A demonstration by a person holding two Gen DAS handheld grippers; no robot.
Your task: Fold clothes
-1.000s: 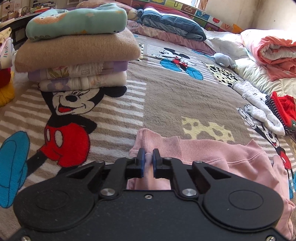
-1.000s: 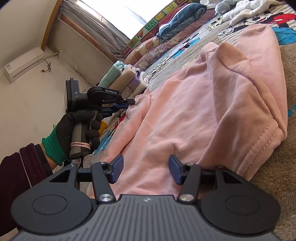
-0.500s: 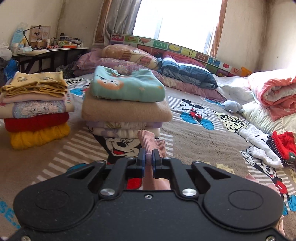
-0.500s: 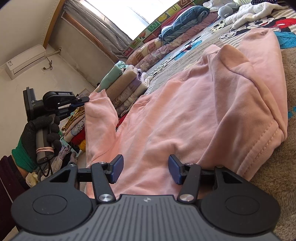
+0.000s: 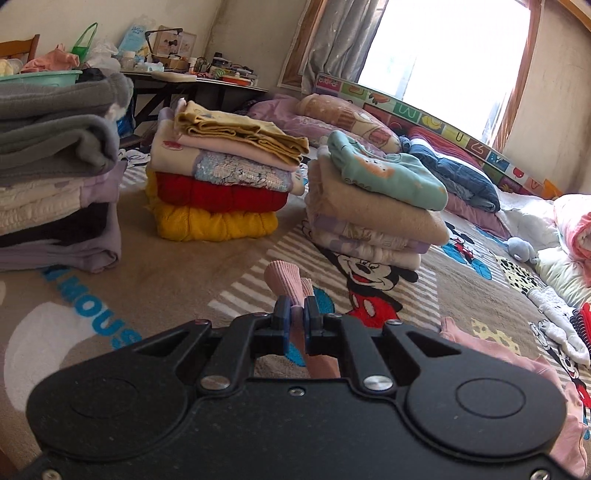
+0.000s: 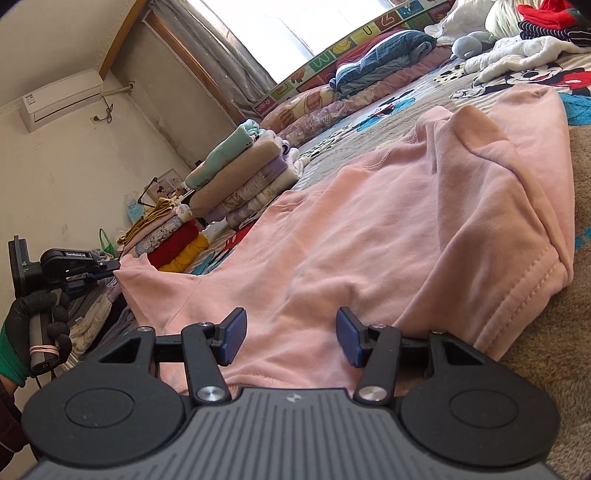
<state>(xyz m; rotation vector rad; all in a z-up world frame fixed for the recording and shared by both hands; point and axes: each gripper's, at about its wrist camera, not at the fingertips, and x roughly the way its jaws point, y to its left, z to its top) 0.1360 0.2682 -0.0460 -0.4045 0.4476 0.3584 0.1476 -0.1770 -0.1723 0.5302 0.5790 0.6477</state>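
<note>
Bedroom, bright window (image 5: 439,55) behind, cartoon-mouse blanket (image 5: 207,266) spread as work surface. Pink sweatshirt (image 6: 388,229) laid out flat on blanket, filling most of right wrist view, one sleeve (image 6: 147,284) pulled out sideways off the body toward the piles. Left gripper (image 5: 296,320) clamped tight on ribbed pink cuff (image 5: 286,280), cuff poking out past the blue pads, raised clear of the blanket. Same gripper (image 6: 110,269) seen from right wrist view in a black-and-green gloved hand (image 6: 35,325), pinching the sleeve tip. Right gripper (image 6: 291,338) roughly half open, two blue pads straddling sweatshirt hem, fabric between them but pads not pressing, nothing gripped. Three folded stacks beyond sweatshirt: grey-topped stack (image 5: 55,166) far left, yellow-and-red stack (image 5: 218,188) in middle with five visible layers, teal-topped stack (image 5: 373,206) nearest the sleeve side with about five layers. One cluttered table (image 5: 192,79) behind the stacks. One rolled navy quilt (image 5: 458,177) along the alphabet play mat under the window. One grey plush toy (image 5: 521,249) right of teal-topped stack. One white garment (image 5: 561,325) and one red garment (image 6: 546,13) unfolded past sweatshirt's far edge. One wall air conditioner (image 6: 61,99).
</note>
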